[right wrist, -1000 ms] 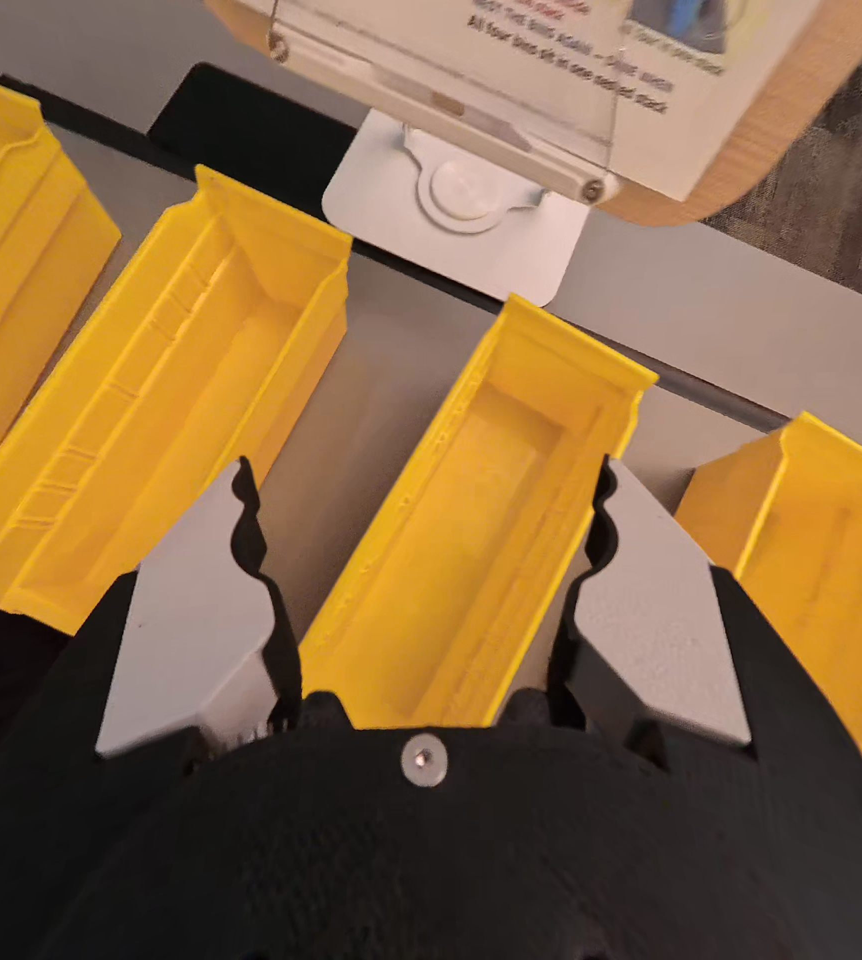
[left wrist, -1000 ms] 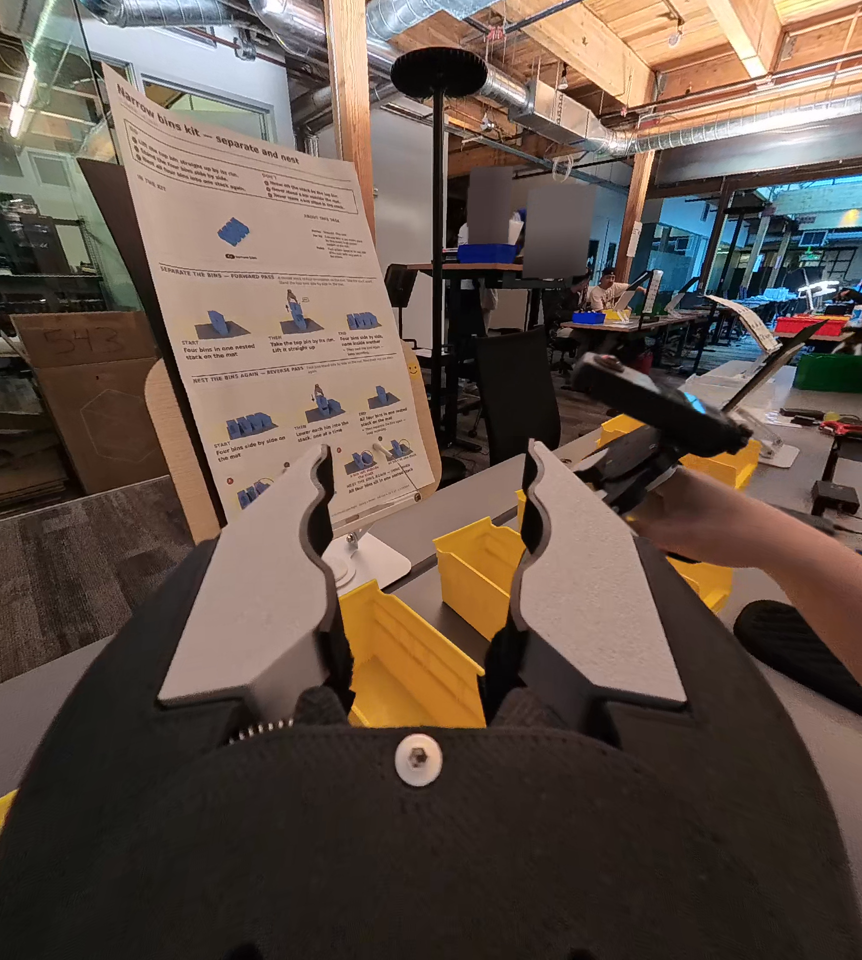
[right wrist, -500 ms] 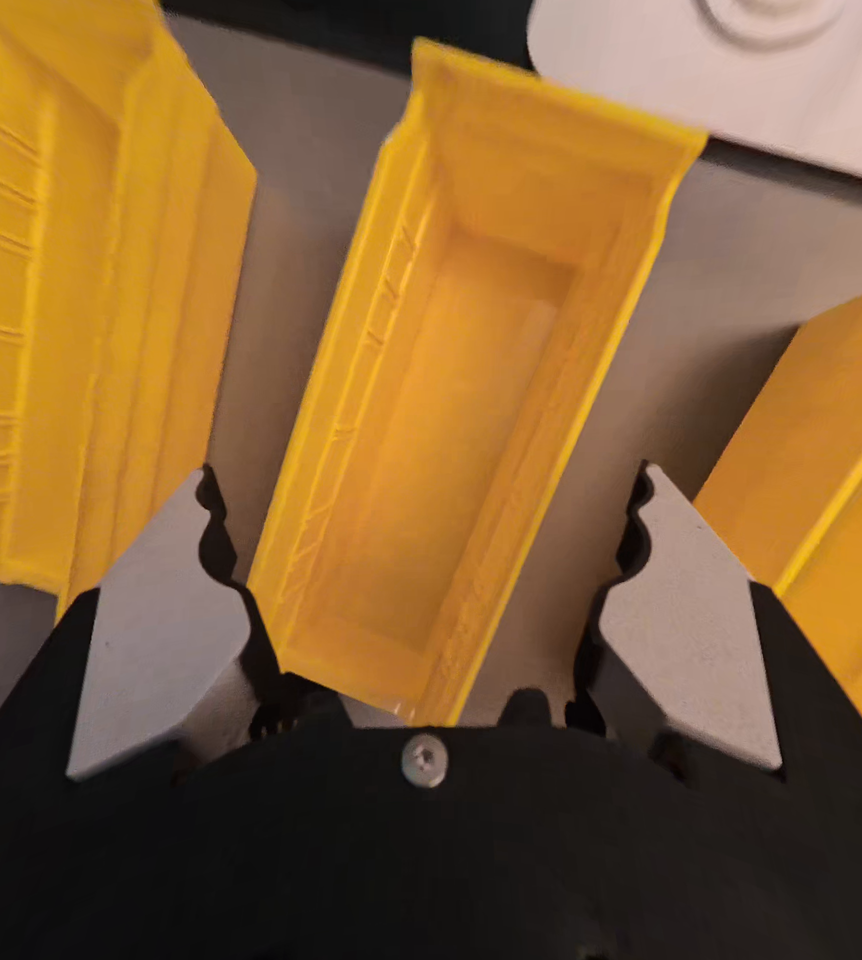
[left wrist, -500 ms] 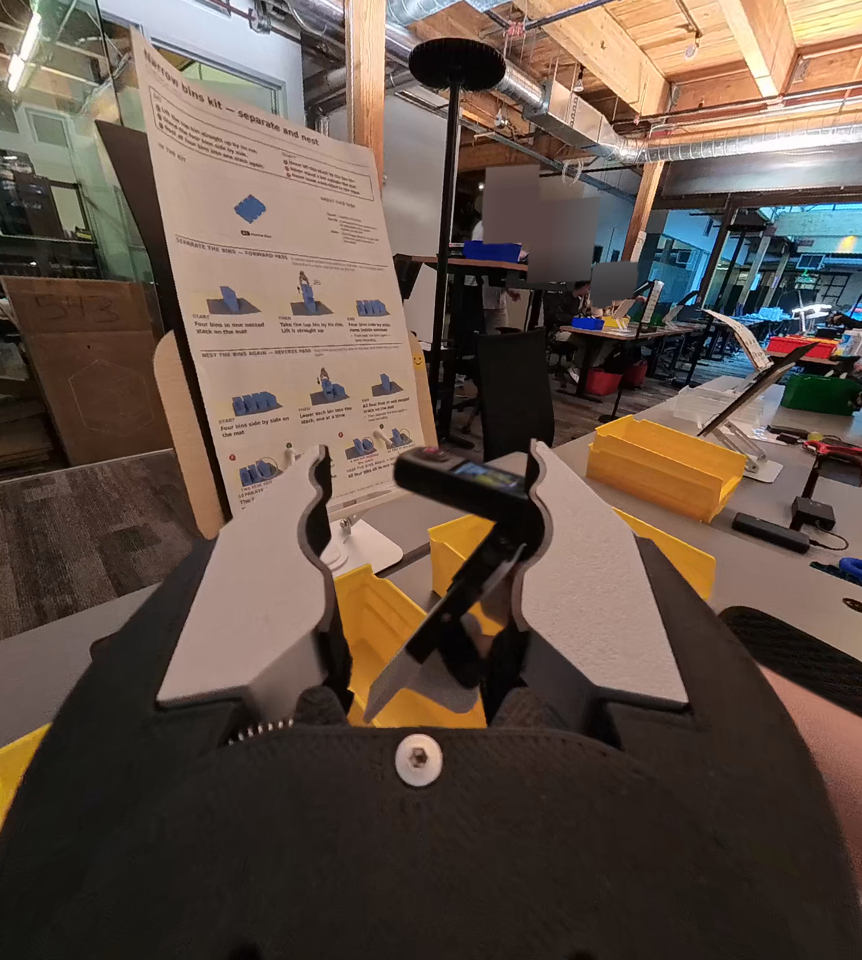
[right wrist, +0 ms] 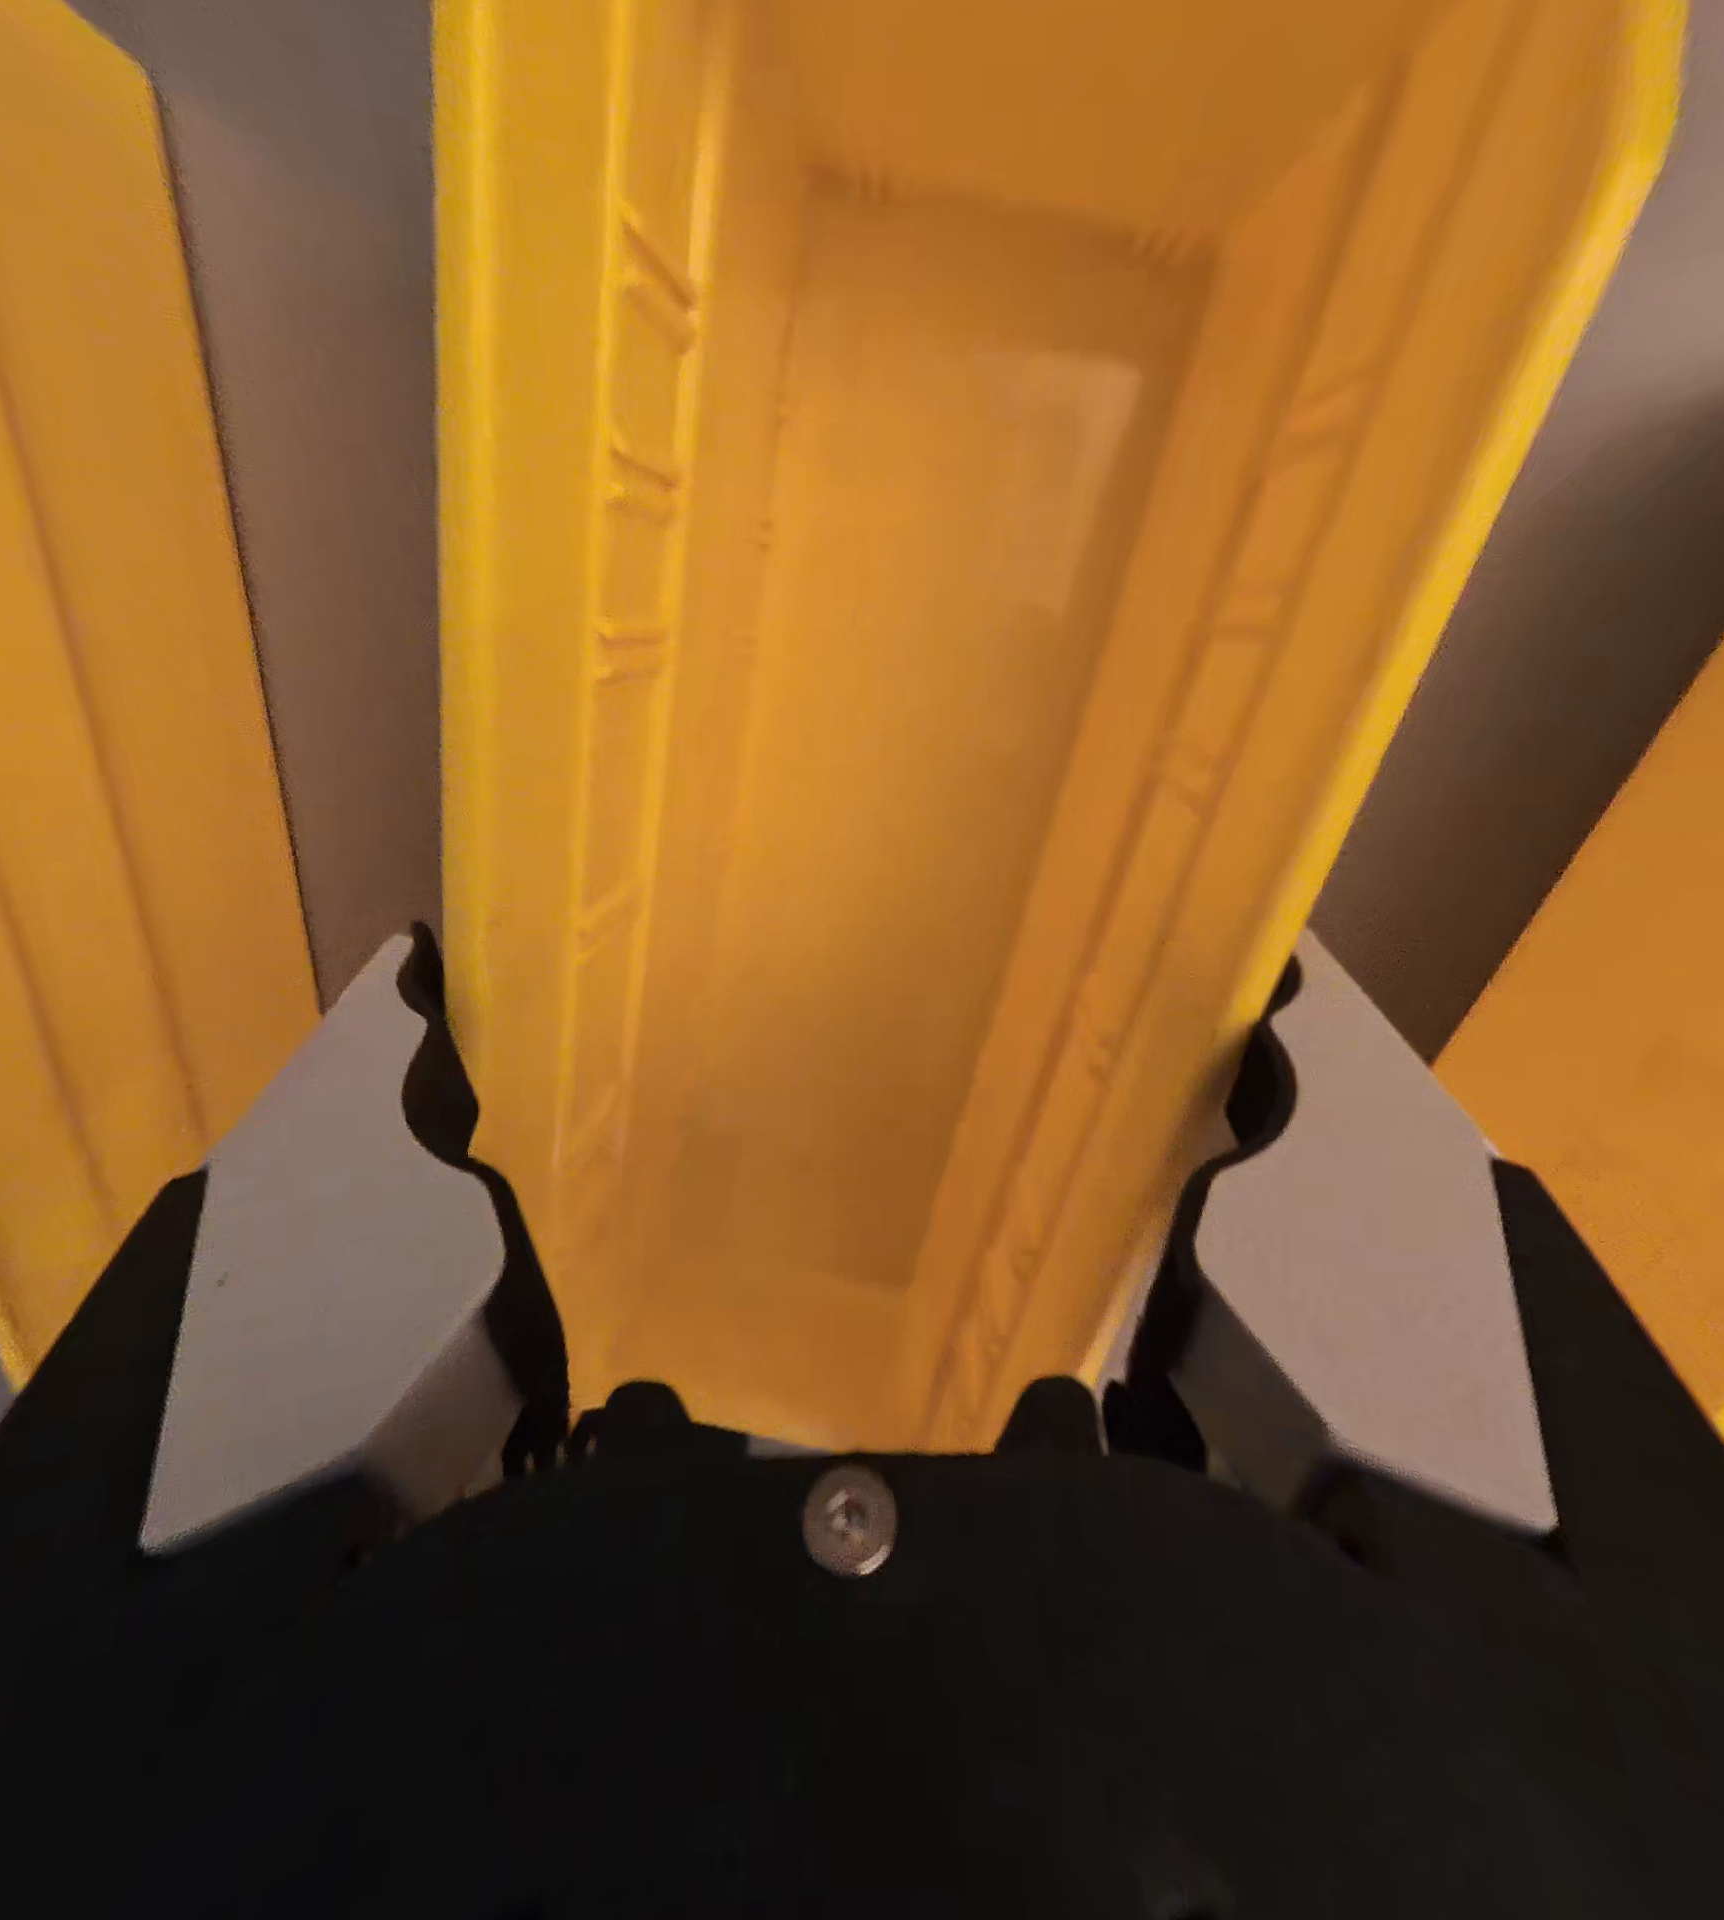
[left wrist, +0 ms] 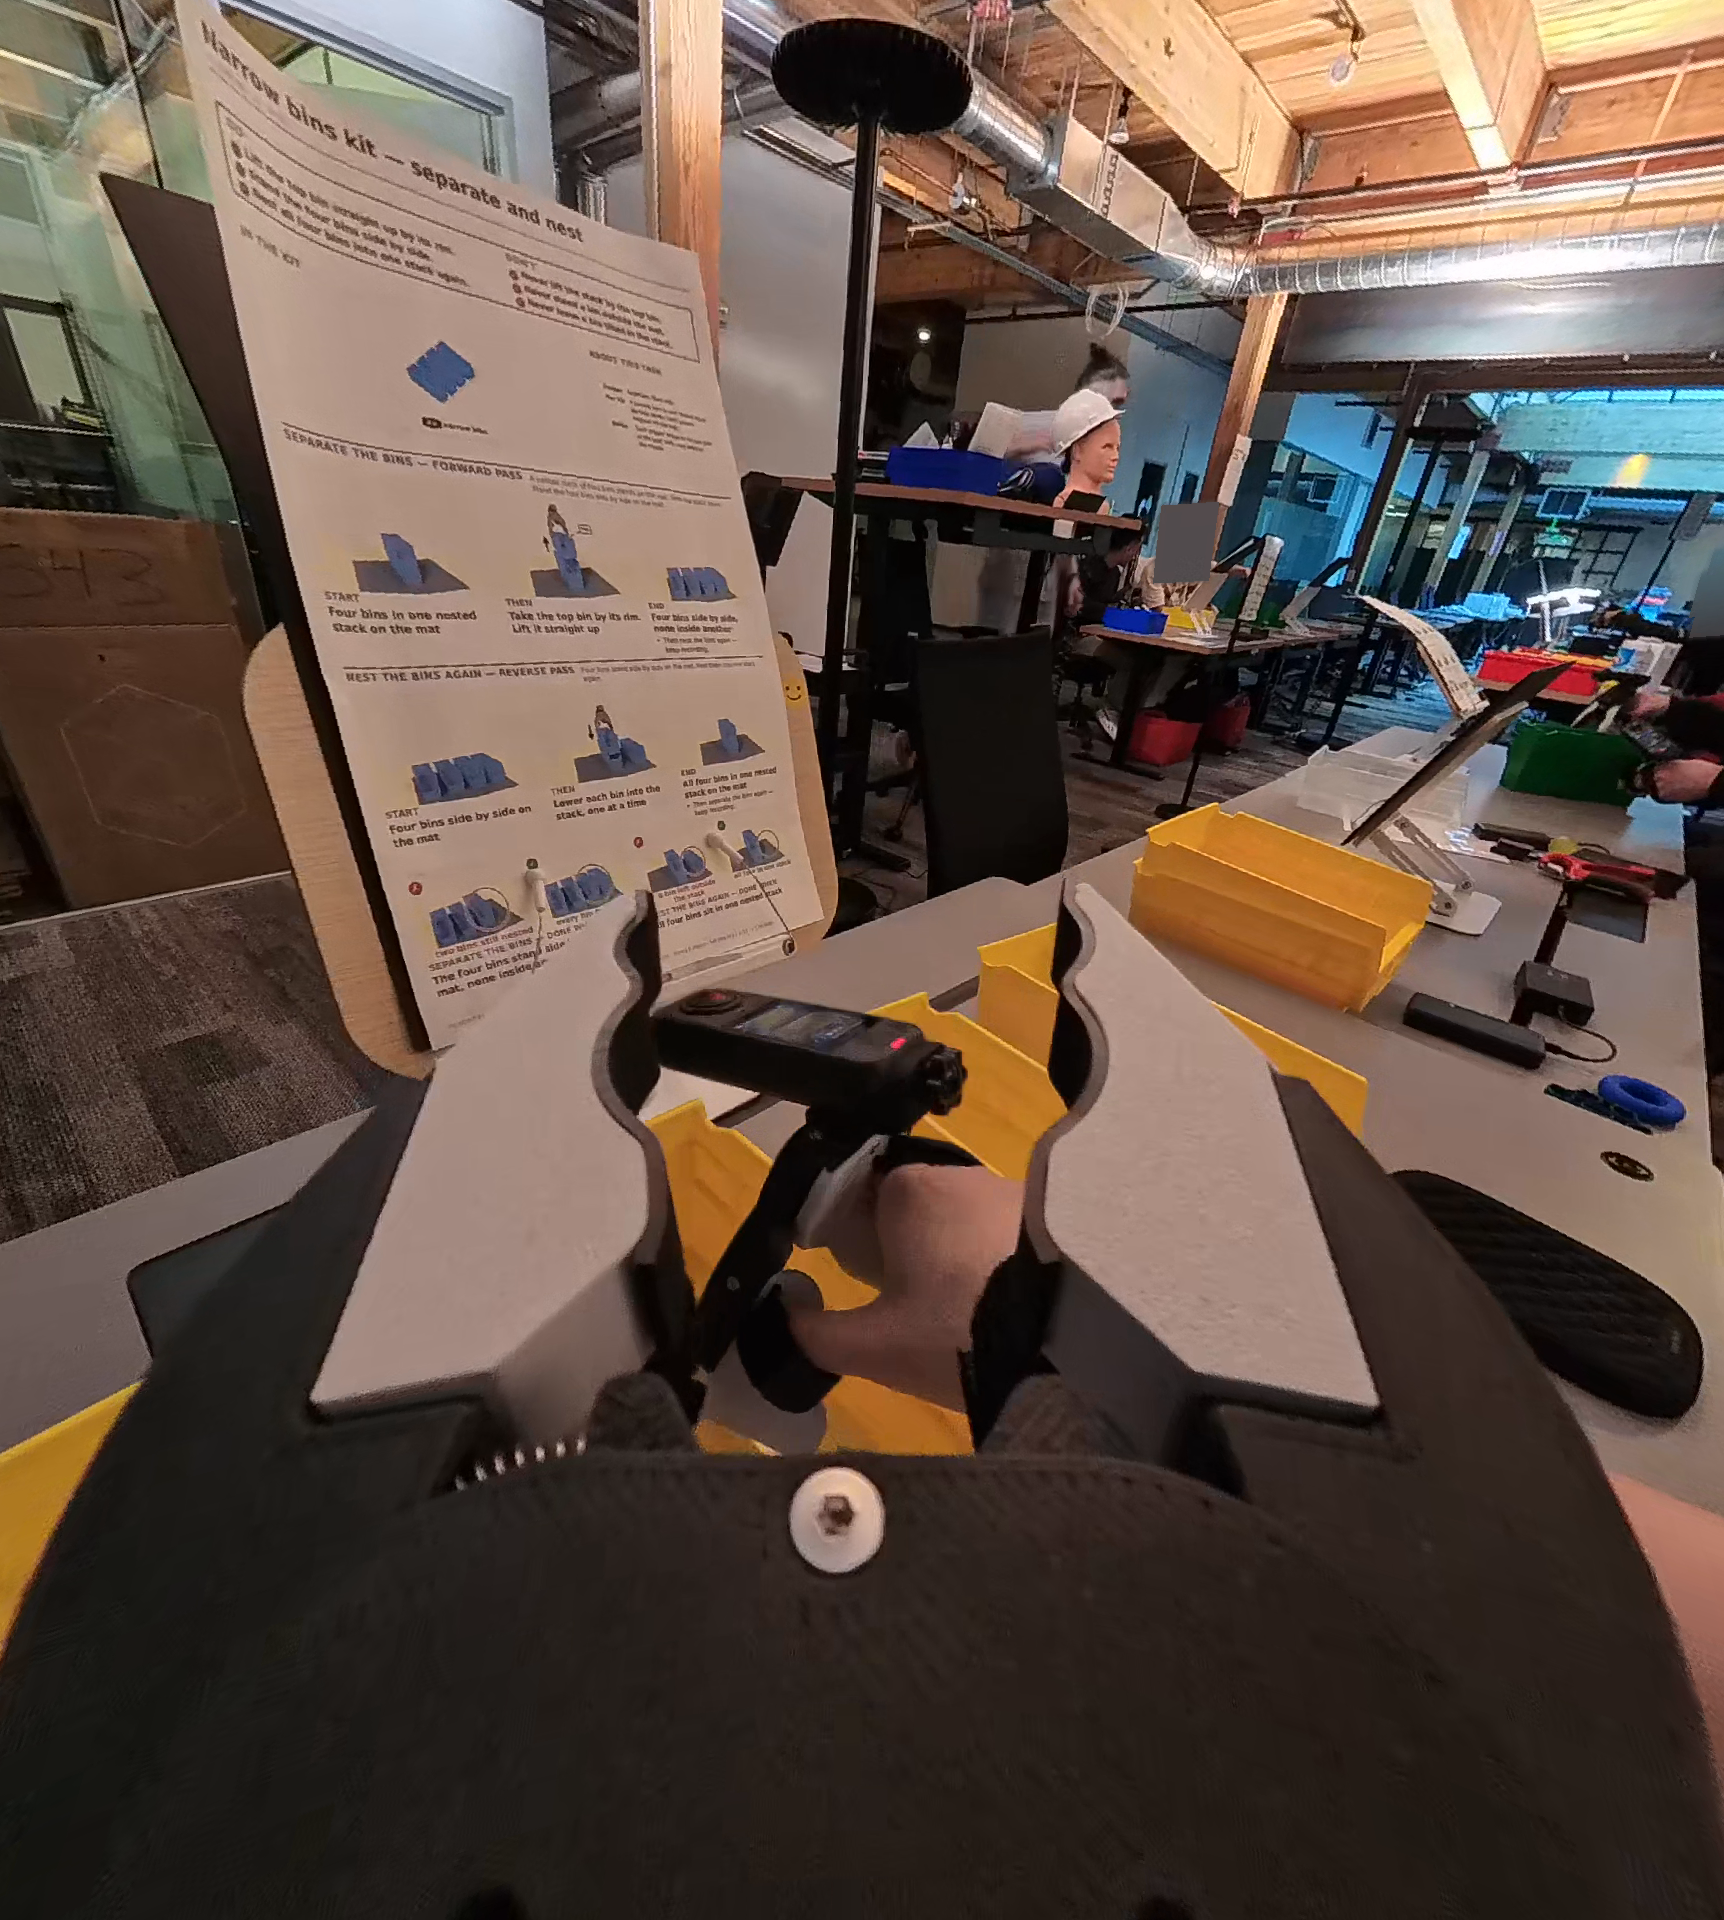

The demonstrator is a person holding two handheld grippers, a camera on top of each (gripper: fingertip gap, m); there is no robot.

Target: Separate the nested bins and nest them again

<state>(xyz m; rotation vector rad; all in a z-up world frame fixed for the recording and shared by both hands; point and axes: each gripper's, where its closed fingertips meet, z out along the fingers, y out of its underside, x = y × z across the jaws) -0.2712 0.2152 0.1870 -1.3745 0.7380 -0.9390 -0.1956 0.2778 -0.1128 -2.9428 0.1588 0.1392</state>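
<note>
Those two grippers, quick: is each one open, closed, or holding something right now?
Left gripper: open, holding nothing.
Right gripper: spread wide around a yellow bin; whether its pads already press the bin's sides cannot be told.

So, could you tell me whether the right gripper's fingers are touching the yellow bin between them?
Cannot tell: in the right wrist view the fingers straddle the bin right at its walls, but blur hides whether they press.
</note>
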